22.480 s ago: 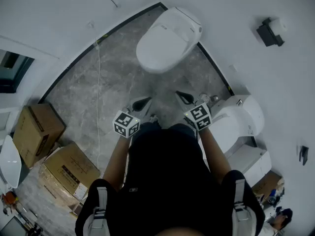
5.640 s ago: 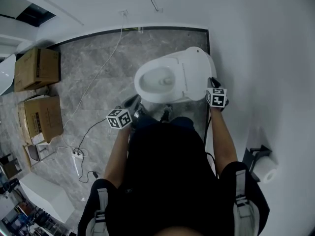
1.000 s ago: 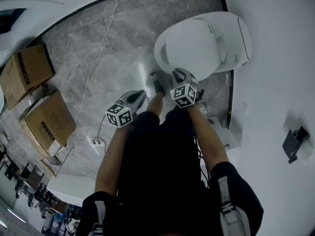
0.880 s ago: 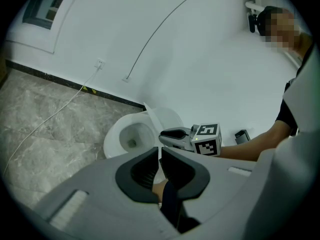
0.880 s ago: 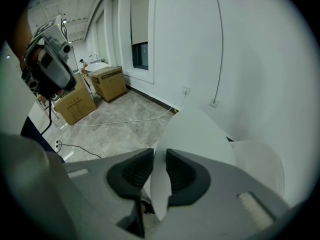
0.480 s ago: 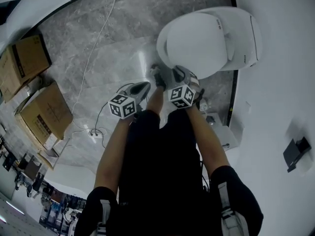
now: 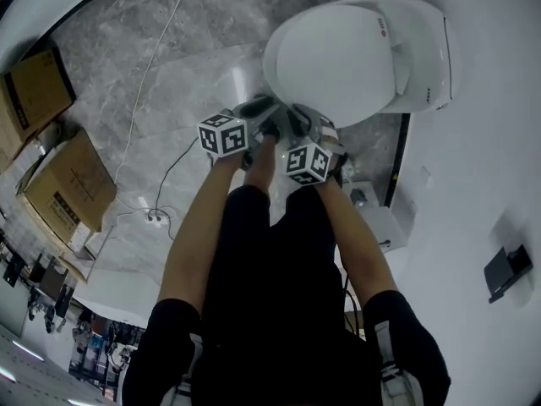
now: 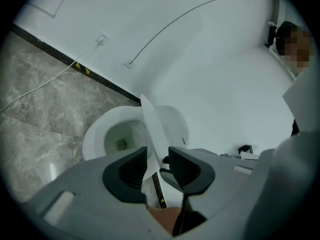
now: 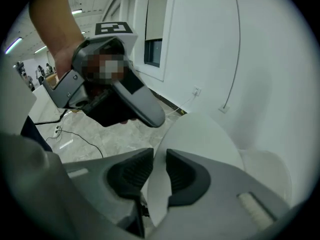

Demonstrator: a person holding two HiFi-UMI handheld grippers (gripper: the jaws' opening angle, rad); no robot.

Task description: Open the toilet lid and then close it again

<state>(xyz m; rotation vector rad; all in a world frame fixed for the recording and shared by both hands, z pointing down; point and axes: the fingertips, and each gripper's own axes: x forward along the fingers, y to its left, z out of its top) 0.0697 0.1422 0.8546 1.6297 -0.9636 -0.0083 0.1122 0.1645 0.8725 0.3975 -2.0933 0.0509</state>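
The white toilet [image 7: 423,49] stands against the wall at the upper right of the head view. Its lid [image 7: 330,57] is partly raised. In the left gripper view the lid [image 8: 155,129] shows edge-on, tilted over the open bowl [image 8: 117,139]. My right gripper [image 7: 296,118] is at the lid's front rim. In its own view the right gripper [image 9: 160,159] is shut on the lid [image 9: 200,139], with pads on both faces. My left gripper [image 7: 258,108] is beside it. The left gripper's [image 8: 157,156] jaws have just been opening, and the lid's edge runs between them without being pinched.
Two cardboard boxes [image 7: 30,91] [image 7: 72,184] sit on the grey stone floor at left. A white cable [image 7: 144,66] runs to a power strip [image 7: 152,218]. A paper holder [image 7: 507,269] hangs on the right wall. A small white fixture [image 7: 380,227] stands by the toilet's base.
My left gripper has swung from beside my leg up to the lid's front rim, next to the right gripper, and its jaws have parted. The right gripper stays on the lid, slightly lower.
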